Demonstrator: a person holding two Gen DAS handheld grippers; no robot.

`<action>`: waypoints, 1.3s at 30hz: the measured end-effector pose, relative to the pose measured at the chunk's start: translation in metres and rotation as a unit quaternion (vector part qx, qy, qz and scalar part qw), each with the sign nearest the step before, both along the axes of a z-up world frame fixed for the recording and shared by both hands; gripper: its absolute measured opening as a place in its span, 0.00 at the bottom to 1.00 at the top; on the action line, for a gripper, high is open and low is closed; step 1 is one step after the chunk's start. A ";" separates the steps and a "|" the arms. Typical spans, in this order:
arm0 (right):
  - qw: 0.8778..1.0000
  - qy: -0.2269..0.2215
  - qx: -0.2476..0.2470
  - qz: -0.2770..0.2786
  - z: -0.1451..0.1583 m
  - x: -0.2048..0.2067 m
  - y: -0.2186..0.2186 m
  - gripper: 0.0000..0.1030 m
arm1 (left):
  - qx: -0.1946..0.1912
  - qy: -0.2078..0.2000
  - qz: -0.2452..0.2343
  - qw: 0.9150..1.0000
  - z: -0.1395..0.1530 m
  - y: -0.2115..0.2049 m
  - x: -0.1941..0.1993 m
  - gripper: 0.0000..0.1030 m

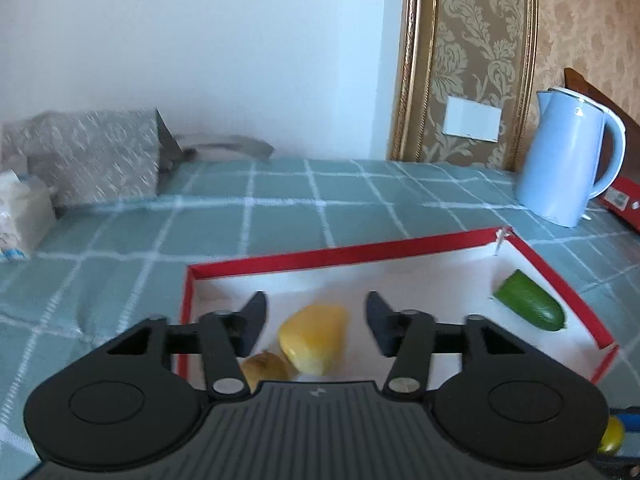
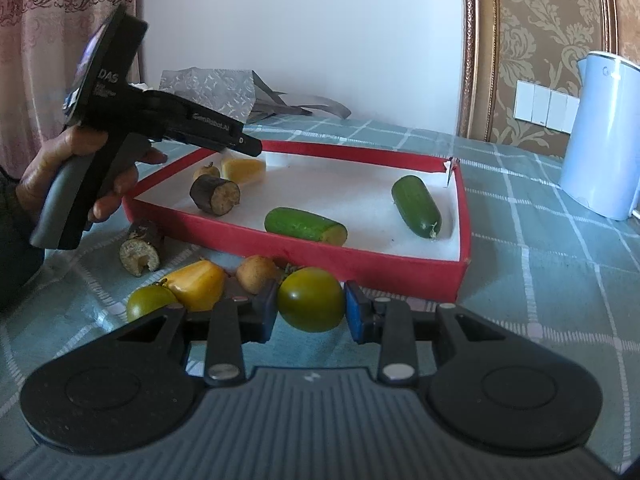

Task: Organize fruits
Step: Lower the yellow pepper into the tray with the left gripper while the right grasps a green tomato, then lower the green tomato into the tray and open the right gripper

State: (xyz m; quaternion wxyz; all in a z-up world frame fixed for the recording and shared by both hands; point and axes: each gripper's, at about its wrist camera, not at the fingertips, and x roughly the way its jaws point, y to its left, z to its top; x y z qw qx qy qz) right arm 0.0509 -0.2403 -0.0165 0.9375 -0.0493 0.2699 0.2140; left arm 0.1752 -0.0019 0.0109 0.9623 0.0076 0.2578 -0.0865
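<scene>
A red-walled tray (image 2: 360,264) with a white floor lies on the checked cloth. In it are two green cucumber pieces (image 2: 306,225) (image 2: 416,206), a dark cane piece (image 2: 216,199), a yellow chunk (image 2: 244,169) and a small brown fruit (image 2: 207,170). My left gripper (image 1: 316,322) is open above the yellow chunk (image 1: 314,338) in the tray. My right gripper (image 2: 311,310) is shut on a green tomato (image 2: 311,299) in front of the tray. A second green tomato (image 2: 150,302), a yellow piece (image 2: 198,284), a brown fruit (image 2: 256,272) and a cane piece (image 2: 140,248) lie outside.
A pale blue kettle (image 1: 572,156) stands at the back right, beside a red box (image 1: 624,200). A patterned grey bag (image 1: 96,156) and a tissue pack (image 1: 22,216) sit at the back left. A wall runs behind the table.
</scene>
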 end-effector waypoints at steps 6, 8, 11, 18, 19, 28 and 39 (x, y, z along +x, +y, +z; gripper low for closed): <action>1.000 -0.002 -0.002 -0.001 0.000 0.000 0.000 0.31 | -0.006 -0.055 0.022 0.998 0.012 0.006 -0.020 0.87; 1.000 -0.004 -0.003 -0.001 0.000 -0.001 0.000 0.31 | -0.016 -0.068 0.034 0.997 0.015 0.012 -0.034 0.87; 1.000 -0.008 -0.004 0.000 0.001 -0.003 0.001 0.31 | -0.022 -0.090 0.048 0.995 0.016 0.021 -0.061 0.87; 1.000 -0.021 -0.003 -0.004 0.005 -0.007 0.000 0.31 | -0.077 -0.072 0.059 0.993 0.003 0.048 -0.114 0.89; 1.000 -0.025 -0.003 -0.006 0.006 -0.008 0.000 0.31 | -0.087 -0.069 0.057 0.992 0.002 0.051 -0.118 0.89; 0.998 -0.059 -0.017 -0.023 0.024 0.000 0.009 0.31 | -0.125 -0.029 0.054 0.990 -0.011 0.066 -0.124 0.91; 0.996 -0.048 -0.040 -0.071 0.022 0.084 0.031 0.64 | -0.094 -0.025 0.043 0.994 -0.014 0.057 -0.124 0.91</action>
